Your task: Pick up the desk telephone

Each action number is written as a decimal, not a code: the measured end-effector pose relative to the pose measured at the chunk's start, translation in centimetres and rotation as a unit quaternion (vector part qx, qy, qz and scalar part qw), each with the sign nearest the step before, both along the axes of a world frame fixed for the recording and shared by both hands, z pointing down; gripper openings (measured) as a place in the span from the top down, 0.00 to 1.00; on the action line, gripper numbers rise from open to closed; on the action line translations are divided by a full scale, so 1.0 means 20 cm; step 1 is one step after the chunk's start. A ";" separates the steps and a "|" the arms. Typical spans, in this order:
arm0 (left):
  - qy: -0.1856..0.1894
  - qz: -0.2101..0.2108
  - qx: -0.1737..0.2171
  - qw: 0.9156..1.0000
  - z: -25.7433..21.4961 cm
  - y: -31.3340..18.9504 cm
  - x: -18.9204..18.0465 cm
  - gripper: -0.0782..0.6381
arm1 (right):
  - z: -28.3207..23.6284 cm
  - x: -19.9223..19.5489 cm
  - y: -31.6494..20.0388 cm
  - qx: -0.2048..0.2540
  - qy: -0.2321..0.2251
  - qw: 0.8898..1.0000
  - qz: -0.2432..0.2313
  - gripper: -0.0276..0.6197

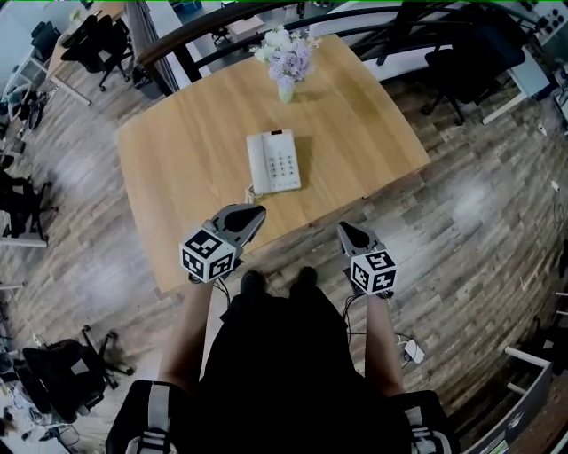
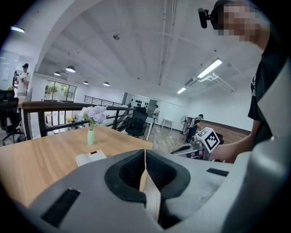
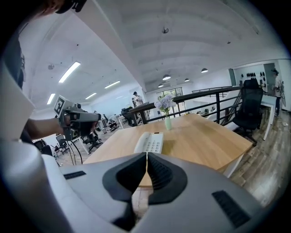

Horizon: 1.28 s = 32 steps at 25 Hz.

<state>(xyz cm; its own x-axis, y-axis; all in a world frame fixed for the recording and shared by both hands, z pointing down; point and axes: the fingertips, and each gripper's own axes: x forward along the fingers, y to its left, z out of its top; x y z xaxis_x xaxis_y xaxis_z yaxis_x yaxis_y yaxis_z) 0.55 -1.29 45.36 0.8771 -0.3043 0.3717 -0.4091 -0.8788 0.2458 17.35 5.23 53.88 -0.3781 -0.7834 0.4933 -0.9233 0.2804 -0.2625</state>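
Note:
A white desk telephone (image 1: 273, 160) lies flat in the middle of the wooden table (image 1: 186, 168), handset on its left side and keypad to the right. It shows small in the left gripper view (image 2: 91, 158) and the right gripper view (image 3: 150, 142). My left gripper (image 1: 253, 213) hovers over the table's near edge, just short of the phone, shut with nothing in it. My right gripper (image 1: 344, 230) hangs off the table's near edge, over the floor, shut and empty. In each gripper view the jaws meet in a thin line.
A small green vase with pale purple flowers (image 1: 286, 62) stands beyond the phone near the far table edge. Black office chairs (image 1: 470, 53) and a dark railing (image 1: 222, 22) ring the table. Wood-plank floor (image 1: 479, 213) lies to the right.

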 end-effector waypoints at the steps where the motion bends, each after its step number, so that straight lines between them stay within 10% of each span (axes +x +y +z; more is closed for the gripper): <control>1: -0.003 -0.008 0.001 1.000 0.00 0.01 0.01 0.85 | 0.01 0.02 -0.01 -0.001 -0.002 1.000 -0.006 0.92; 14: -0.006 -0.112 -0.002 0.994 0.05 0.09 -0.04 0.85 | -0.02 0.05 -0.14 0.011 -0.045 0.996 -0.079 0.92; 32: 0.001 -0.105 -0.024 0.994 0.11 -0.14 -0.07 0.85 | 0.01 -0.01 -0.28 -0.019 -0.026 0.996 -0.088 0.92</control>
<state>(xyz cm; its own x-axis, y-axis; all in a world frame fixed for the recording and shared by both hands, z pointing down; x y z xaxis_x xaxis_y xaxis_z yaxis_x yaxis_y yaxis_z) -0.79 -4.07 47.63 0.7967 -0.4624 0.3891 -0.5818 -0.7610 0.2871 17.24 -0.34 54.08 -0.5331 -0.6841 0.4979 -0.8460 0.4253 -0.3215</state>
